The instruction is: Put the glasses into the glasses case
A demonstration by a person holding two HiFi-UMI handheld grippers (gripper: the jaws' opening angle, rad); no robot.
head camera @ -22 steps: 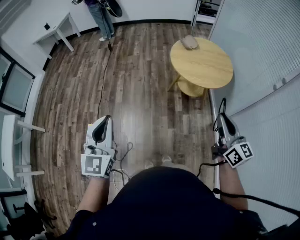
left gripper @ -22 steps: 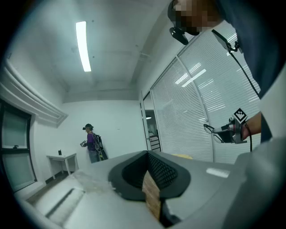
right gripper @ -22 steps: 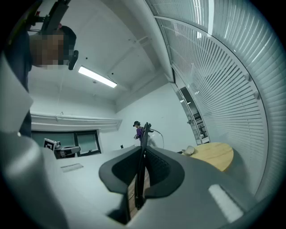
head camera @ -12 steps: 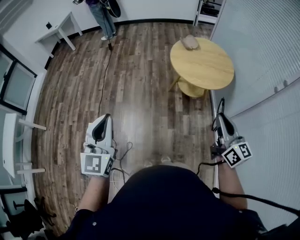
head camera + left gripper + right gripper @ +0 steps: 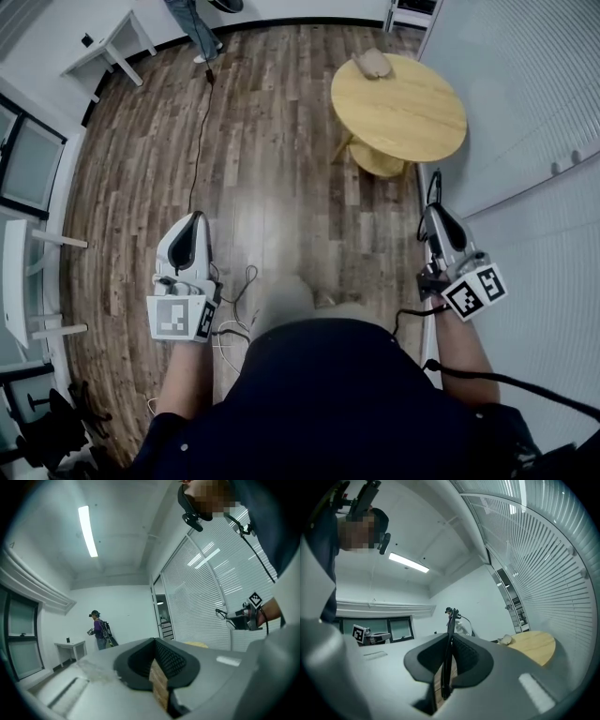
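Glasses case (image 5: 375,63), tan, soft-looking: one, lying at the far edge of the round light-wood table (image 5: 412,112); its contents cannot be made out. Left gripper (image 5: 192,217), white, hand-held: one, jaws together, nothing between them. Right gripper (image 5: 433,211), white, hand-held: one, jaws together, nothing between them. Both grippers are over the brown plank floor (image 5: 272,141), well apart from the case. Table: one, ahead of the right gripper.

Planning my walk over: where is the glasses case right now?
The glasses case lies top right in the head view, on the far edge of the round wooden table, ahead of the right gripper.
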